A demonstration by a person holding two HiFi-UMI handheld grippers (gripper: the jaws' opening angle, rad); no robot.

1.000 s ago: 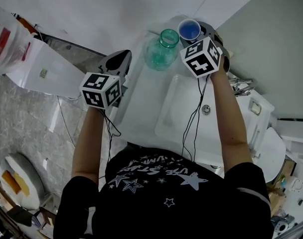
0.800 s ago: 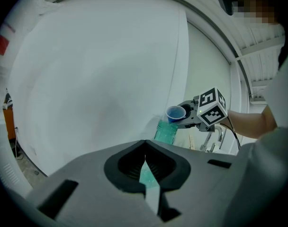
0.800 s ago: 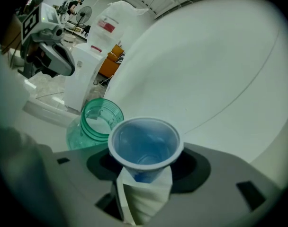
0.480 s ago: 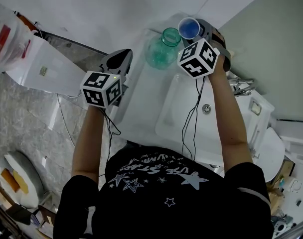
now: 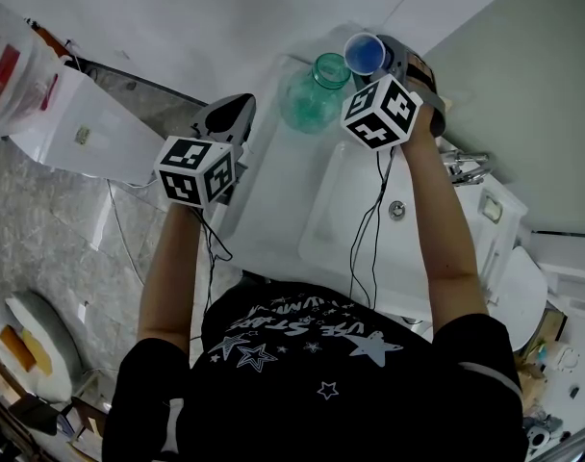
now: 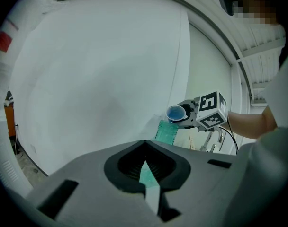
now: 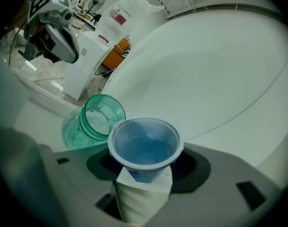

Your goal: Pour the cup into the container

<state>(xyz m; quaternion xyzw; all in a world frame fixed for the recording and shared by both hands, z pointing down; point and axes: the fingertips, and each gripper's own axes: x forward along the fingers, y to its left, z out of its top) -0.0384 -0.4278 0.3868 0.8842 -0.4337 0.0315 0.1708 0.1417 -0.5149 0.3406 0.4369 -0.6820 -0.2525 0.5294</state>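
My right gripper (image 5: 374,61) is shut on a small cup (image 5: 365,54), white outside and blue inside. It holds the cup tipped toward the mouth of a green glass jar (image 5: 312,92) that stands on the white counter by the sink. In the right gripper view the cup (image 7: 144,144) sits between the jaws, its rim just right of the jar's open mouth (image 7: 102,115). Whether anything runs out of the cup I cannot tell. My left gripper (image 5: 230,112) hangs left of the jar, shut and empty (image 6: 145,161). The left gripper view shows the cup (image 6: 175,113) above the jar (image 6: 165,132).
A white sink basin (image 5: 355,224) with a drain lies below the right arm, and a faucet (image 5: 466,166) stands at its right. A white bag (image 5: 81,133) is at the left over a tiled floor. A toilet (image 5: 523,296) is at the far right. Cables hang from both grippers.
My right gripper has shifted slightly left toward the jar and turned, tipping the cup more over the jar's mouth. The left gripper has stayed in place.
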